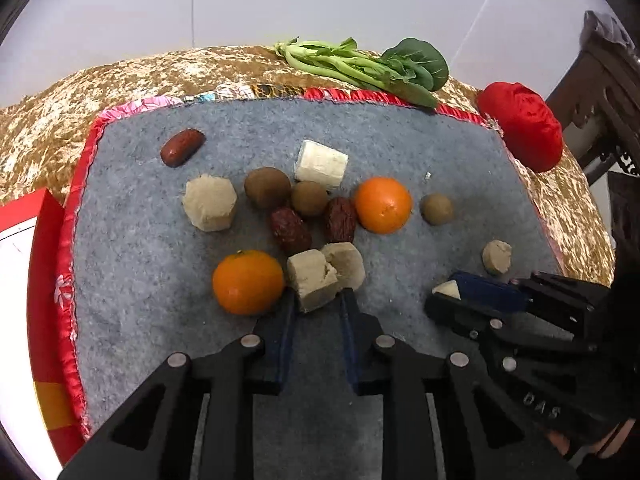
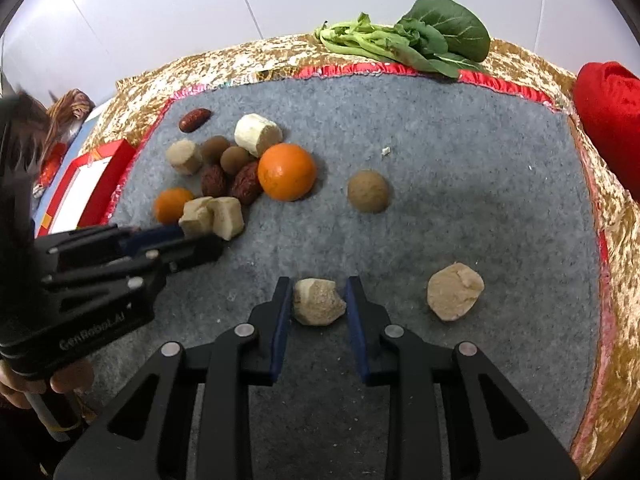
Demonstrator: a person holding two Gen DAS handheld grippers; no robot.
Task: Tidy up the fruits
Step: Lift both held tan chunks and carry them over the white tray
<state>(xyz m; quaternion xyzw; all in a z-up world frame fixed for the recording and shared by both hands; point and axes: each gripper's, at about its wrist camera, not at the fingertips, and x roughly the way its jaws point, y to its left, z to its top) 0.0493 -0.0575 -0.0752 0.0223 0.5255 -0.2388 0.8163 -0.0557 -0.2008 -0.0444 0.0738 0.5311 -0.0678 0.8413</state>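
On a grey felt mat (image 1: 160,240) lie two oranges (image 1: 248,282) (image 1: 383,205), brown round fruits (image 1: 267,187), wrinkled red dates (image 1: 290,230), a smooth red date (image 1: 182,147) and several beige chunks. My left gripper (image 1: 318,300) has its jaws around a beige chunk (image 1: 312,280), the pads touching its sides. My right gripper (image 2: 318,292) brackets another beige chunk (image 2: 318,302), with a small gap showing at the pads; it also shows in the left wrist view (image 1: 448,292). A lone brown fruit (image 2: 368,192) and a beige chunk (image 2: 454,292) lie to the right.
Leafy greens (image 1: 360,66) lie at the mat's far edge on a gold cloth (image 1: 40,132). A red cloth bundle (image 1: 520,132) sits at the right, a red-and-white box (image 1: 28,280) at the left, and dark wooden furniture (image 1: 608,92) at the far right.
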